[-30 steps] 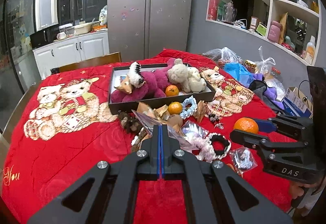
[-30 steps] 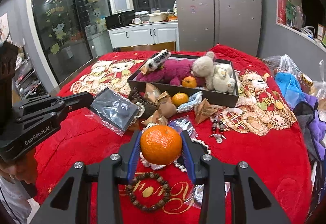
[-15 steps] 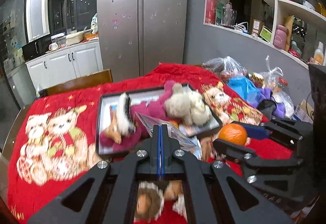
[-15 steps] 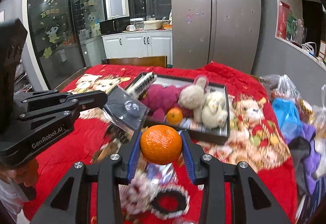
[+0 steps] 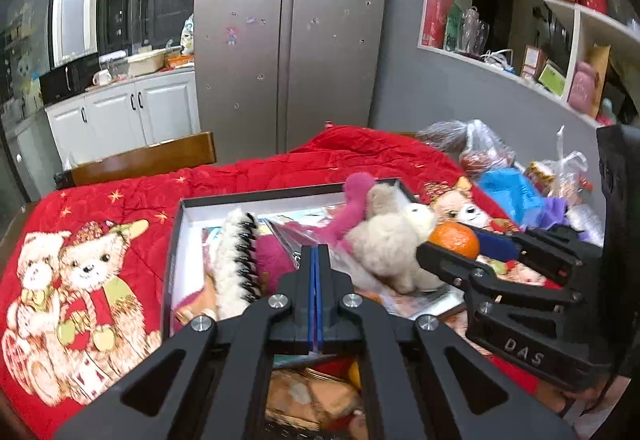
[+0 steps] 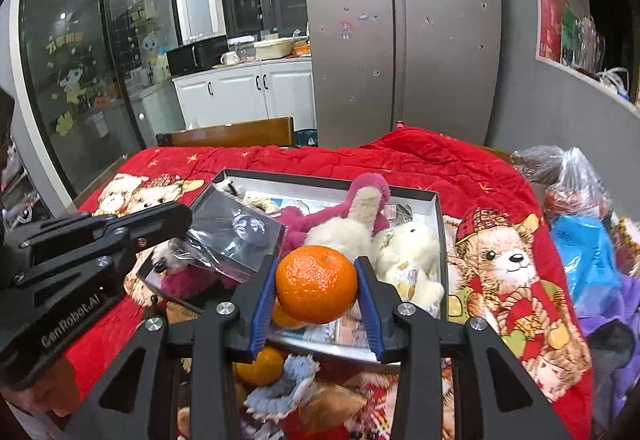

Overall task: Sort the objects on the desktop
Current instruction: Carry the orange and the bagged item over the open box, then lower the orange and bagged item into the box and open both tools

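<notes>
Both tools now over box (image 5: 176,240)

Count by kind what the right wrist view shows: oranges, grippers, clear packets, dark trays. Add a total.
Oranges: 3 (held orange, two loose oranges)
Grippers: 2 (left gripper, right gripper)
Clear packet: 1
Dark tray: 1
Total: 7
</notes>
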Demonstrator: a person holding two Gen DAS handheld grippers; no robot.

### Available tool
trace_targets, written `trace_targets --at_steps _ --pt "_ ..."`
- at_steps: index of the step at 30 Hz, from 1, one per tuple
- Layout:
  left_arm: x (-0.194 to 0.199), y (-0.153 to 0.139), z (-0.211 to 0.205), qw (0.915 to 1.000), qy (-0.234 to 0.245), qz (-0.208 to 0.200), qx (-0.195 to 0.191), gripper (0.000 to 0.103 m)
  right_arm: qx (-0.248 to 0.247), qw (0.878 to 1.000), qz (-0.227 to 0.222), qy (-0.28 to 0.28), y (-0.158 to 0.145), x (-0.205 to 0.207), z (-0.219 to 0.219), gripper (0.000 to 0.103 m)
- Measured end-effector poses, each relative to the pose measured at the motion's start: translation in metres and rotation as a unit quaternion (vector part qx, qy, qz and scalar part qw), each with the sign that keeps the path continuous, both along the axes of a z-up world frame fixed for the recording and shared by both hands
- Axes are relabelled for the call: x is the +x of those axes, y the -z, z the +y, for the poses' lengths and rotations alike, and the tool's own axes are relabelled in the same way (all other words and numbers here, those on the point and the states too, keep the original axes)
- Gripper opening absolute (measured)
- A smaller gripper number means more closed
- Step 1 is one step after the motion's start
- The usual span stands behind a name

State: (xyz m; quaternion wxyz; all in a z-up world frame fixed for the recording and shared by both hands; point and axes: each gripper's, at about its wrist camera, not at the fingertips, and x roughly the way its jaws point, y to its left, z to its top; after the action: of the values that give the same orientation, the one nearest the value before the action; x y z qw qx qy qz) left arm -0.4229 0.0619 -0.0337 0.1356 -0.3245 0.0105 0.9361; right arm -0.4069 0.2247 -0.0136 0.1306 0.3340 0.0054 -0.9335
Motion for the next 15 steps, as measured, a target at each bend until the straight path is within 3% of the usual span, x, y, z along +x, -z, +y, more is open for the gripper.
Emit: trace_targets --at_steps 2,7,15 --pt "-0.007 0.006 -0.003 1.0000 0.001 -0.003 -0.002 0.000 0.005 1.000 0.006 0.008 0.007 -0.006 0.001 0.039" --pt "-0.013 0.017 -0.002 0.9999 0.005 -0.013 -0.010 0.000 0.003 0.999 -0.035 0.010 0.033 -0.022 0.008 0.039" --pt "-0.010 0.020 0.004 0.9997 0.009 -0.014 -0.021 0.000 0.010 0.999 -0.045 0.012 0.038 -0.024 0.009 0.039"
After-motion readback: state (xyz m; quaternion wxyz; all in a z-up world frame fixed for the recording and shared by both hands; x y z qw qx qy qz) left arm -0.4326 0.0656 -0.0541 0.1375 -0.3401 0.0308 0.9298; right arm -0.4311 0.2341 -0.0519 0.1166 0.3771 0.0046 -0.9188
